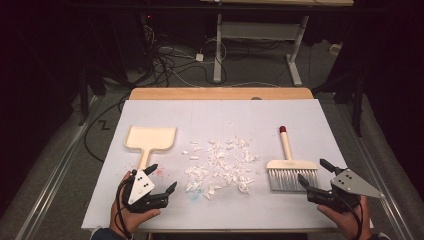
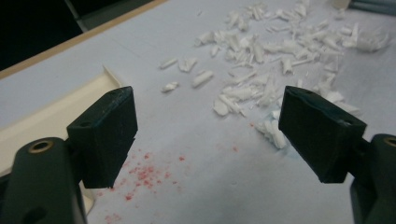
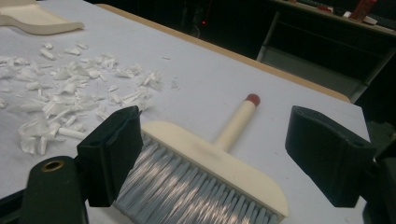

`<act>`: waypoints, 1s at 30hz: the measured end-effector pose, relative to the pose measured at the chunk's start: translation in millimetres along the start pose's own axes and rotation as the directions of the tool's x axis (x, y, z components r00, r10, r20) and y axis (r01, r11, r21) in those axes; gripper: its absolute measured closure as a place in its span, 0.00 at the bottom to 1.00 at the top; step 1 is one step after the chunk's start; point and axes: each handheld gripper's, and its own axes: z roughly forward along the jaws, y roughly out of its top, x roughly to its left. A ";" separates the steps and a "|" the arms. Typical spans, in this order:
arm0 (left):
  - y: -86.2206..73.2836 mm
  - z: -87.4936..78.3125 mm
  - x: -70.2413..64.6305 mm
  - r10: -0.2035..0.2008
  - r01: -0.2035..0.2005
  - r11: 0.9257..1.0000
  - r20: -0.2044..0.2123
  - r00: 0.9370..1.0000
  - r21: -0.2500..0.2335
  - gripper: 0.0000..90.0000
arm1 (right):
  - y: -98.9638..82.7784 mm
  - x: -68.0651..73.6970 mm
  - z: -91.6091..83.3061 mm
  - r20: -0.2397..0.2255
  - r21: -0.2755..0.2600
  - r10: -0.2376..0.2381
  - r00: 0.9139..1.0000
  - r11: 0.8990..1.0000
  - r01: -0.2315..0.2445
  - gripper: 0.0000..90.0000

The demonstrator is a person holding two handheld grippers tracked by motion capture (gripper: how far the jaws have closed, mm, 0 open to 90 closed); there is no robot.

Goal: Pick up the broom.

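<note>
Your right gripper (image 1: pixel 316 173) stood wide open just beside the brush (image 1: pixel 291 167), your left gripper (image 1: pixel 161 178) equally wide near the dustpan (image 1: pixel 150 139) handle (probably not touching). Gripping each handle squarely seemed wise before sweeping the white scraps (image 1: pixel 220 165).

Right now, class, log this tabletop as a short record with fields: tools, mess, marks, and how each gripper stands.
surface: white sheet over a wooden table
dustpan: cream dustpan at the left, handle toward the person
brush: cream brush at the right, grey bristles toward the person, red-tipped handle pointing away
mess: white scraps scattered between the two tools
marks: red specks near the dustpan handle
left gripper: open, holding nothing, by the dustpan handle
right gripper: open, holding nothing, close to the bristles
</note>
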 end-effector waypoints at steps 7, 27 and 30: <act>-0.1 8.6 -4.3 0.047 -0.047 0.999 0.011 0.999 0.024 0.21 | 0.2 4.0 6.6 0.014 0.037 -0.037 0.999 0.999 0.037 0.22; -4.0 10.5 -4.7 0.049 -0.050 0.997 0.019 0.999 0.056 0.21 | 25.0 -34.2 119.3 0.069 0.394 0.109 0.992 0.910 -0.127 0.31; -4.8 10.5 -4.6 0.046 -0.047 0.997 0.017 0.999 0.060 0.21 | 22.3 -37.3 133.1 0.064 0.445 0.124 0.990 0.885 -0.139 0.36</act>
